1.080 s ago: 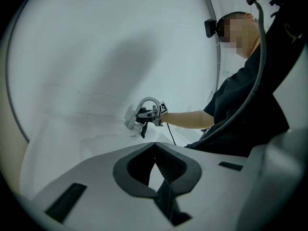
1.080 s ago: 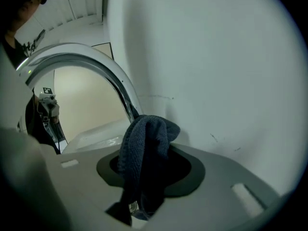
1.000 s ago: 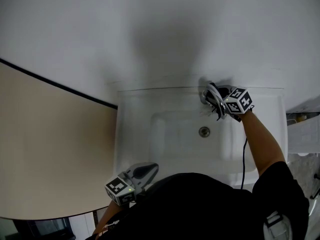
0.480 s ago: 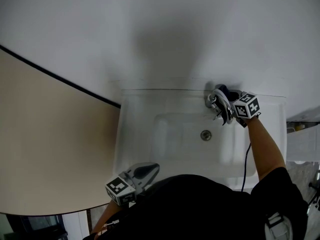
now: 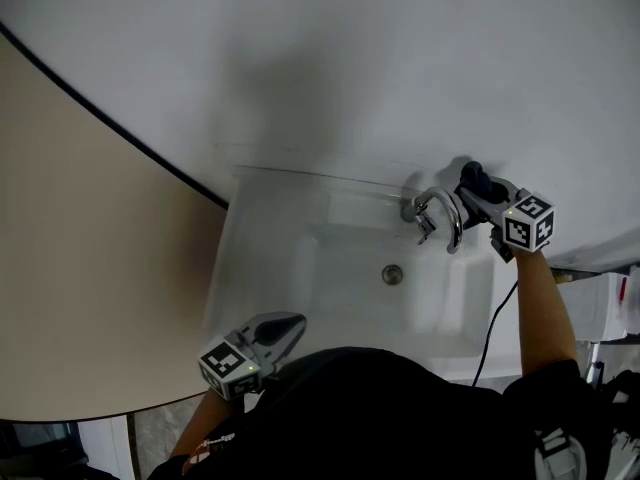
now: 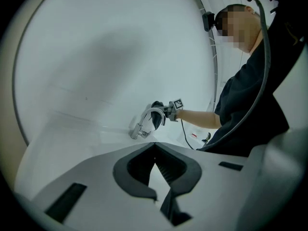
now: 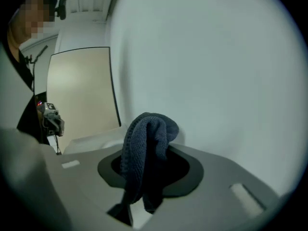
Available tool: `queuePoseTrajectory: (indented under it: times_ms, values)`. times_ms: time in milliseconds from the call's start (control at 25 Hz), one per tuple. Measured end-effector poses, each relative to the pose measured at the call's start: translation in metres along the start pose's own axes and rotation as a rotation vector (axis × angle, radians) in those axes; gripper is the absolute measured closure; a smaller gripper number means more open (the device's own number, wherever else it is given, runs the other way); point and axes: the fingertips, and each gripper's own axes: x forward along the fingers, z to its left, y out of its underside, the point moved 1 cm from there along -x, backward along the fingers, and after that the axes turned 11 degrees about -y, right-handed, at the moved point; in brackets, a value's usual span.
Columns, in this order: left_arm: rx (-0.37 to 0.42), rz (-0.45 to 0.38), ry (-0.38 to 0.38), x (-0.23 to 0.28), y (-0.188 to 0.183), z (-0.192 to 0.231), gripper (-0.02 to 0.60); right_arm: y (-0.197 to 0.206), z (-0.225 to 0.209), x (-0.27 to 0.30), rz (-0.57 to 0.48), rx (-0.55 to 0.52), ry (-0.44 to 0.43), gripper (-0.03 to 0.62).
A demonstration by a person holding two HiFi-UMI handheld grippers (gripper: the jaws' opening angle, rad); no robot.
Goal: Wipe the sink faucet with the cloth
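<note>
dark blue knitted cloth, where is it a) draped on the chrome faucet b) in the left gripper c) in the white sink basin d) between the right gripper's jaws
d: the dark blue knitted cloth stands bunched between the jaws of the right gripper, which have just been closing on it.

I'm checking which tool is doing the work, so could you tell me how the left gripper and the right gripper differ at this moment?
The right gripper grips the dark cloth, its jaws having just been closing on it; the left gripper is shut on nothing. The right gripper is beside the faucet, near the wall; the left gripper hangs at the near edge of the sink. Both are the same grey two-jaw tool.
</note>
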Motion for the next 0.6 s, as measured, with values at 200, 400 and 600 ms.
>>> queuePoseTrajectory:
  times_ms: [200,400,600]
  values:
    - [-0.011,-0.052,0.016,-0.006,0.001,0.014,0.580,-0.027,0.043,0.066,0.522,-0.224,-0.123,0.465]
    - [-0.001,-0.081,0.011,-0.019,0.005,0.020,0.581,0.024,0.032,0.123,1.190,-0.378,-0.119,0.465]
    - [-0.038,-0.101,-0.052,-0.047,0.019,0.037,0.580,0.090,0.019,0.142,1.743,-0.597,-0.090,0.467]
